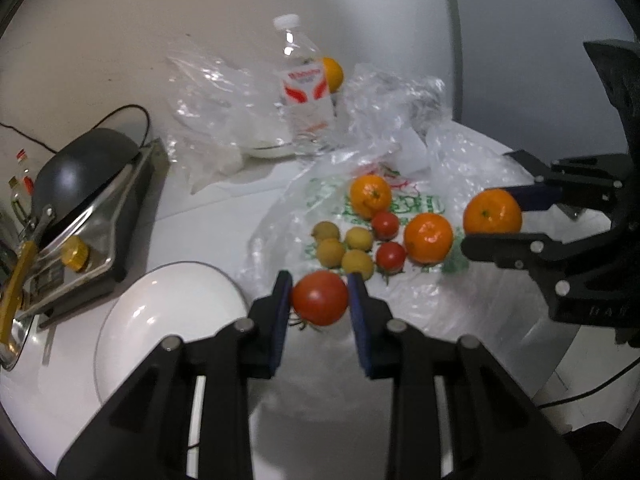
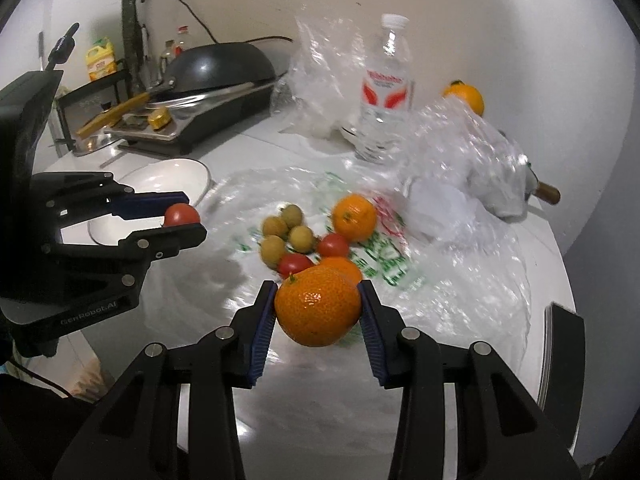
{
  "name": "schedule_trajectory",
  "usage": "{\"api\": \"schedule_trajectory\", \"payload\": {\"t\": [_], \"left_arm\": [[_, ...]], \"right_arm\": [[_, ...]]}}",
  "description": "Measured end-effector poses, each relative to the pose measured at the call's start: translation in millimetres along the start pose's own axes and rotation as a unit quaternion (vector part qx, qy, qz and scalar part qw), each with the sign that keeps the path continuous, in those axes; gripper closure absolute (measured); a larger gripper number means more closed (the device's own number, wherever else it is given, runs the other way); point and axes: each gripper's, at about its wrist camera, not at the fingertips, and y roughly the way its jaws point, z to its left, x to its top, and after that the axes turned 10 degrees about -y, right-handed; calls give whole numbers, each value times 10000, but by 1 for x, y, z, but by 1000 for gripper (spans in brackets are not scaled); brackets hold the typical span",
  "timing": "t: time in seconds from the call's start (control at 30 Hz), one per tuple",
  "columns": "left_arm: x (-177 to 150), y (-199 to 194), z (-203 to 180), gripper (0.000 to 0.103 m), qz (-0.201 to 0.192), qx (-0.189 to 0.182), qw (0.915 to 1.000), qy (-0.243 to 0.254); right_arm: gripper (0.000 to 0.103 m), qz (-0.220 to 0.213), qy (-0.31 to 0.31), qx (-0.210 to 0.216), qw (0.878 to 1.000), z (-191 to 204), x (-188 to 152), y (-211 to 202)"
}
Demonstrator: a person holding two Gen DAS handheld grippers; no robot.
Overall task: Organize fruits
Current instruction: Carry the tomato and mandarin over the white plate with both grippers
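Both jaws are clamped: left gripper (image 1: 320,300) on a tomato (image 1: 320,298), right gripper (image 2: 319,312) on a mandarin (image 2: 318,307). Left holds nearer the white bowl (image 1: 168,320), probably just beside its rim.

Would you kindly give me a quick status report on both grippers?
Left gripper shut on tomato. Right gripper shut on mandarin. Both fruits lifted clear of plastic bag. White bowl beside left gripper, path unobstructed.
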Motion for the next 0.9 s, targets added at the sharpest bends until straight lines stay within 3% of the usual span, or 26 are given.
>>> {"api": "schedule_trajectory", "payload": {"t": [0.4,0.9], "left_arm": [[-8,-34,54,74,-271,229,9986,-395],[-25,-50,120,74,-365,505,9959,-654]], "right_arm": [[60,-171,-293,137,9993,44,34,-4],[60,-218,-480,390,9978,97,73,21]]}}
